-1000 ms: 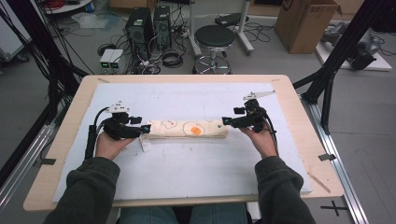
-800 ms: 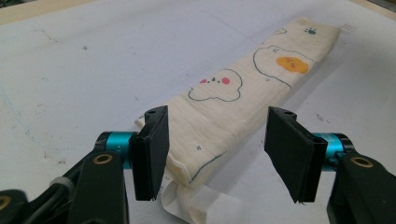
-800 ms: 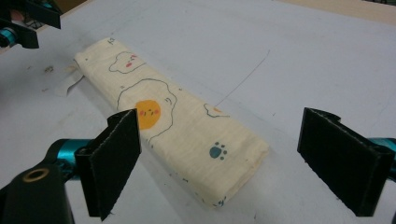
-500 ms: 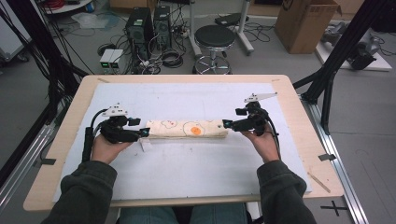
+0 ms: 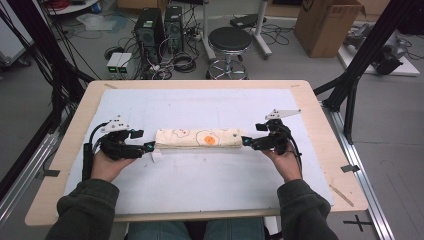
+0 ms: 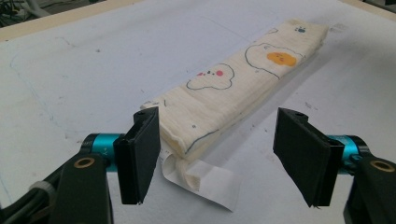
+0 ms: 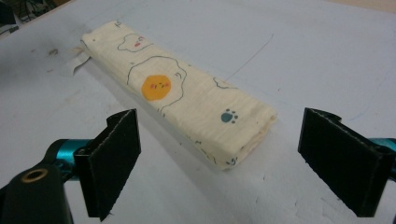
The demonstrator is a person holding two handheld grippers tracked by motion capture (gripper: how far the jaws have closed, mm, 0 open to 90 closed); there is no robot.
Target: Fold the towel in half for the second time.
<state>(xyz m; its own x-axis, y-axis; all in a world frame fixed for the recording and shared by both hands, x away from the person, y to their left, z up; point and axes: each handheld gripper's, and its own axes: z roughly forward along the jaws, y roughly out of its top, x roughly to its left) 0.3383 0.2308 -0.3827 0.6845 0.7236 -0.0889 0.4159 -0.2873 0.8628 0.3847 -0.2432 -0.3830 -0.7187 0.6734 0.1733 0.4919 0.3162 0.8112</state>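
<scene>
On the white mat (image 5: 200, 180) the folded cloth (image 5: 199, 139) lies mid-table — left gripper (image 5: 148, 147) at its nine o'clock end, right gripper (image 5: 246, 141) at three. Both jaws, just opened wide, have released it — the fold looks finished.

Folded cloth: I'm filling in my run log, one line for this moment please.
folded cloth: flat on table | left gripper: open, just opening | right gripper: open | held: nothing
</scene>
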